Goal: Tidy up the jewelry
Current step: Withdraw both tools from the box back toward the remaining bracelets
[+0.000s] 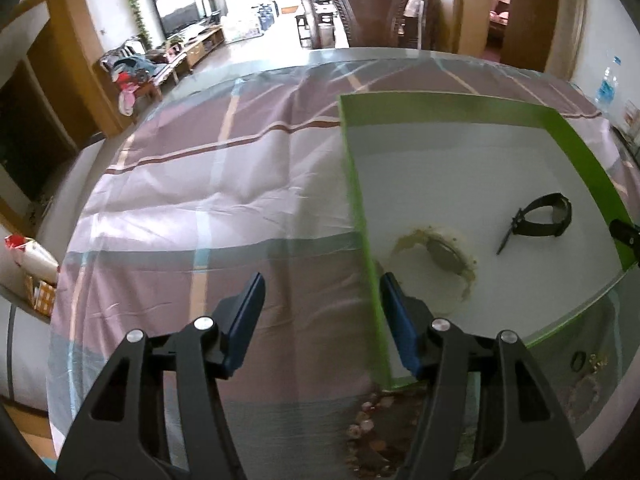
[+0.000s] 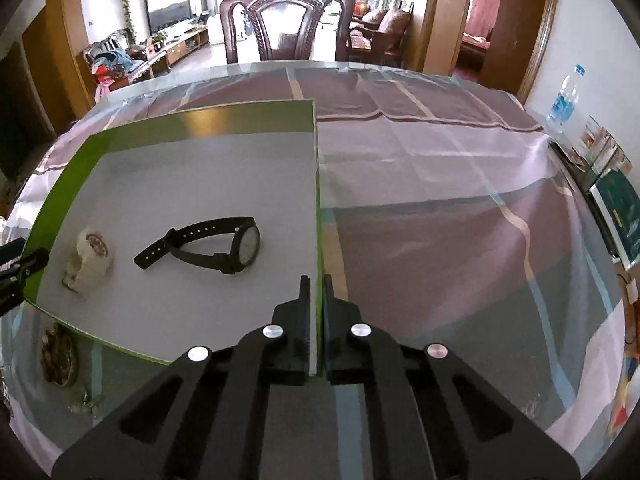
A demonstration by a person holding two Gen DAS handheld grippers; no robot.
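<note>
Two watches already lie inside the shallow green-walled box [image 2: 200,120]: a black strap watch [image 2: 208,250] near its middle and a cream-coloured watch [image 2: 90,260] at about nine o'clock from it, well apart, so I judge the sorting partly done. My right gripper [image 2: 316,284] is closed tight on the box's right wall [image 2: 319,240], its jaws pinching the thin green edge; I read that as steadying or shifting the box so it does not slide on the slick top. My left gripper [image 1: 322,292] stands roughly half open and holds nothing, its two blue pads straddling the box's left wall [image 1: 360,216] without pressing it, one outside over the cloth and one inside over the white floor; it looks ready to take that wall. Still outside the box, toward six o'clock from its near edge, sit the loose pieces: a beaded bracelet [image 2: 60,356], a small tangle of chain [image 2: 86,402], and in the left view a dark ring [image 1: 578,361] beside gold bits; those I cannot make out finely. Everything rests on a glass-topped table [image 2: 440,320] over a pink and grey striped cloth. At twelve o'clock stands a carved dark wooden chair [image 2: 286,20], with a television [image 2: 168,6] at eleven o'clock and a water bottle [image 2: 564,98] at two o'clock.
</note>
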